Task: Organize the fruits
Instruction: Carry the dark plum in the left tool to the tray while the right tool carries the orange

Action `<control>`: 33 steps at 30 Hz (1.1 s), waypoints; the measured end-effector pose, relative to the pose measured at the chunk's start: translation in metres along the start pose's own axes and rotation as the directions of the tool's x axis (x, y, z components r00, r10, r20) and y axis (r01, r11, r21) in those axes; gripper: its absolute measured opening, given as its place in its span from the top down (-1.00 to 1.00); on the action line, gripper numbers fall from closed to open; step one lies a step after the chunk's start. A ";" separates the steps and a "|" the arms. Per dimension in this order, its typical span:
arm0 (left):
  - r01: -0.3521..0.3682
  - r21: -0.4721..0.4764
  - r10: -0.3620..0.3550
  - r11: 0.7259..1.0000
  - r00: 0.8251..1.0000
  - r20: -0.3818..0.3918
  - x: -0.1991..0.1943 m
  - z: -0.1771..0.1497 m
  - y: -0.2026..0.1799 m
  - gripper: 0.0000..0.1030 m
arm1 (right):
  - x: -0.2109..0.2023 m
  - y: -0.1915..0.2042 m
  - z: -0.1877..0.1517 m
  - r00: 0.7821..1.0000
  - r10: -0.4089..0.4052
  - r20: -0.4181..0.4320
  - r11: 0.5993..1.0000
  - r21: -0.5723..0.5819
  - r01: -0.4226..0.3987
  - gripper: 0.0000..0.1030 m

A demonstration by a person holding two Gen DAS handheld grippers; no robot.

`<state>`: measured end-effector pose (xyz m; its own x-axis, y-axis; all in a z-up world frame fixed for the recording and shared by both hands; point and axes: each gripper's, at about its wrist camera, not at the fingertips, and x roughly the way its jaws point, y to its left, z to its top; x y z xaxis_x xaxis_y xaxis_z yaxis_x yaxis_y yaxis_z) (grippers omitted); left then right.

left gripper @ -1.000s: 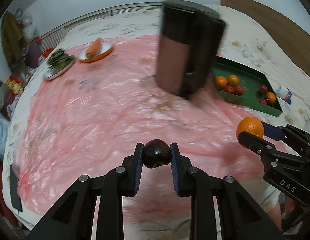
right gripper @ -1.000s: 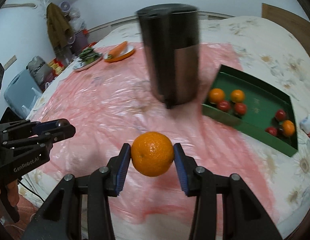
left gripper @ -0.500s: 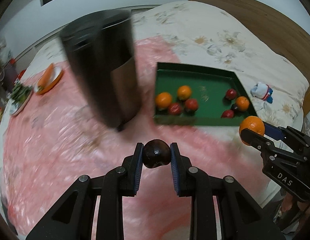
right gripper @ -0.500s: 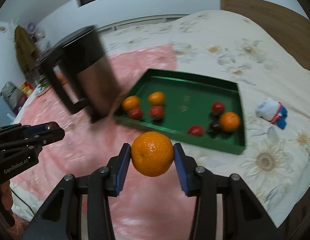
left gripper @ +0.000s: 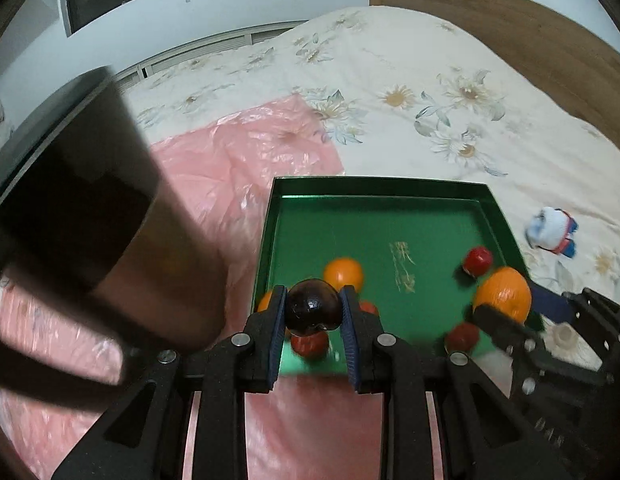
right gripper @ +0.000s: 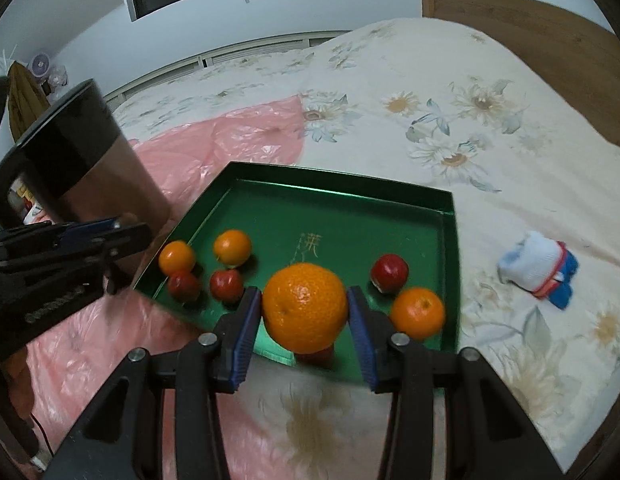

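Left claw [left gripper: 313, 312] clamps a dark round fruit [left gripper: 312, 309], right claw [right gripper: 306, 312] a large orange [right gripper: 305, 307]; released carelessly, either could knock fruit already in the shallow green tray [right gripper: 342, 196].

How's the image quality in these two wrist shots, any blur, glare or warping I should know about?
Left wrist view: the dark canister is heavily smeared by motion blur, while the dark fruit between the fingers stays sharp. Right wrist view: sharper overall, with the held orange crisp and a bright glare strip on the green tray far wall. Both views: fisheye bending and dark corners.
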<state>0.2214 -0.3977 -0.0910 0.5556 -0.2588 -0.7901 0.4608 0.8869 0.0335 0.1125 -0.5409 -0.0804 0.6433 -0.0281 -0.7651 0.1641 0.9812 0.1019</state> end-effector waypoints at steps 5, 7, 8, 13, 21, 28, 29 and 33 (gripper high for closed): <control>-0.034 0.016 0.034 0.999 0.999 0.001 0.035 0.015 -0.009 0.57 | 0.033 -0.003 0.007 1.000 0.019 -0.016 1.000 0.009 -0.019 -0.56; -0.045 0.014 0.045 0.999 0.999 -0.001 0.050 0.022 -0.011 0.57 | 0.046 -0.004 0.008 0.999 0.023 -0.027 1.000 0.008 -0.023 -0.56; -0.047 0.010 0.047 0.999 0.999 -0.007 0.057 0.024 -0.011 0.57 | 0.052 -0.005 0.008 0.999 0.025 -0.032 1.000 0.009 -0.025 -0.56; -0.053 -0.010 0.053 0.999 0.998 -0.032 0.090 0.035 -0.013 0.57 | 0.074 -0.009 0.004 0.998 0.023 -0.059 1.000 0.013 -0.022 -0.56; -0.064 -0.033 0.062 0.997 0.995 -0.080 0.121 0.032 -0.007 0.57 | 0.092 -0.009 0.005 0.998 -0.002 -0.065 1.000 -0.006 0.002 -0.56; -0.072 -0.038 0.068 0.997 0.993 -0.097 0.129 0.028 -0.002 0.57 | 0.093 -0.005 0.006 0.998 -0.024 -0.058 0.999 -0.025 0.023 -0.56; -0.072 -0.040 0.068 0.997 0.993 -0.095 0.129 0.027 -0.002 0.57 | 0.093 -0.005 0.006 0.998 -0.025 -0.058 0.999 -0.025 0.023 -0.56; -0.074 -0.038 0.070 0.997 0.993 -0.094 0.129 0.027 -0.003 0.57 | 0.093 -0.005 0.006 0.998 -0.028 -0.057 0.999 -0.025 0.026 -0.56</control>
<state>0.3107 -0.4441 -0.1768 0.5188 -0.1588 -0.8400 0.3917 0.9175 0.0685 0.1766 -0.5492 -0.1483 0.5945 -0.0444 -0.8029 0.1624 0.9845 0.0658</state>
